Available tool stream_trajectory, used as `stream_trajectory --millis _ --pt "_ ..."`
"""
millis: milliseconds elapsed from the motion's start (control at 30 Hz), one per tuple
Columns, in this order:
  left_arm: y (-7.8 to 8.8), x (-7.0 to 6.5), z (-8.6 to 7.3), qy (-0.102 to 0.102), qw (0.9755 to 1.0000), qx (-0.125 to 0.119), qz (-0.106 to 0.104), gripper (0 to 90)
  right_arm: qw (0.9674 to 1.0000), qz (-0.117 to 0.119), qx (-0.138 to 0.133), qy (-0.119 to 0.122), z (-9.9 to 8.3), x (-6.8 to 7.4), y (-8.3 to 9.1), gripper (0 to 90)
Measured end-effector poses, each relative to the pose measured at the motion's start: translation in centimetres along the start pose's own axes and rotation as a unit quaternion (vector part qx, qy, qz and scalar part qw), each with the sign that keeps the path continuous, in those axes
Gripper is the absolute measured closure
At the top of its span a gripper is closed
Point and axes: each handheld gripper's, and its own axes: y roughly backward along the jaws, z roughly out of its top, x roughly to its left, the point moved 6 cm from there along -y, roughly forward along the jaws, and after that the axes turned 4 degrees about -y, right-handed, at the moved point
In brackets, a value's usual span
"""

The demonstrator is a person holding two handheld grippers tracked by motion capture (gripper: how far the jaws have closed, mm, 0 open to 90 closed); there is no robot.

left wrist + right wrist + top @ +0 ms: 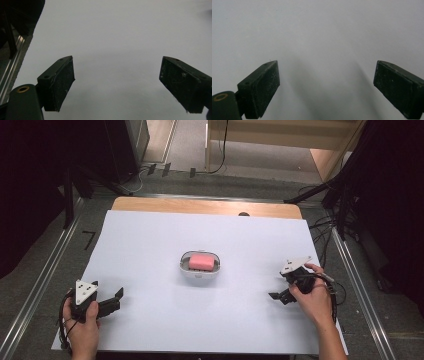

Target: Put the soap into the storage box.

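Likely light and slippery, the pink soap point(201, 262) in its white dish point(200, 273) wants gripping across its long sides; both grippers gape wide, empty

Left tool point(114, 301) and right tool point(278, 296), jaws spread wide.

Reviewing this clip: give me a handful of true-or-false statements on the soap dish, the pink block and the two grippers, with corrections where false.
1. The pink block lies inside the white dish. True.
2. The left gripper is shut on the pink block. False: its jaws stand wide apart over bare white sheet, far from the dish.
3. The right gripper is open with nothing between its jaws. True.
4. The dish sits at the table's far left corner. False: it sits near the middle of the sheet.
5. Both grippers rest near the sheet's near edge, one on each side of the dish. True.
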Motion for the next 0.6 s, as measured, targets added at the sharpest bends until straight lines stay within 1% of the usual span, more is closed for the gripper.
stream_trajectory --millis 67,300,333,400,467,500,533,567,600 --pt "0.0 0.0 0.0 -0.001 1.0000 0.000 0.000 13.6 0.9999 0.000 -0.007 -0.009 -0.5 -0.1 0.3 7.3" --pt "0.0 0.0 0.0 -0.001 1.0000 0.000 0.000 13.7 0.9995 -0.006 -0.022 -0.022 -2.0 -0.4 1.1 6.5" --pt "0.0 0.0 0.0 -0.001 1.0000 0.000 0.001 13.6 0.9994 -0.011 -0.026 -0.022 -2.2 -0.6 1.2 6.5" --pt "0.0 0.0 0.0 -0.001 1.0000 0.000 0.001 13.7 0.9991 -0.007 -0.030 -0.030 -2.7 -0.6 1.4 6.3" --pt "0.0 0.0 0.0 -0.001 1.0000 -0.001 0.001 13.6 0.9988 -0.010 -0.036 -0.032 -3.2 -0.7 1.6 6.2" --pt "0.0 0.0 0.0 -0.002 1.0000 0.000 0.001 13.6 0.9986 -0.010 -0.037 -0.038 -3.5 -0.7 1.7 6.1" --pt "0.0 0.0 0.0 -0.002 1.0000 0.000 0.001 13.6 0.9984 -0.010 -0.041 -0.036 -3.6 -0.8 1.8 5.8" --pt "0.0 0.0 0.0 -0.002 1.0000 0.000 0.001 13.7 0.9982 -0.010 -0.043 -0.041 -3.9 -0.8 1.9 5.7" --pt "0.0 0.0 0.0 -0.002 1.0000 -0.001 0.002 13.6 0.9981 -0.009 -0.046 -0.041 -4.0 -0.8 2.0 5.4"
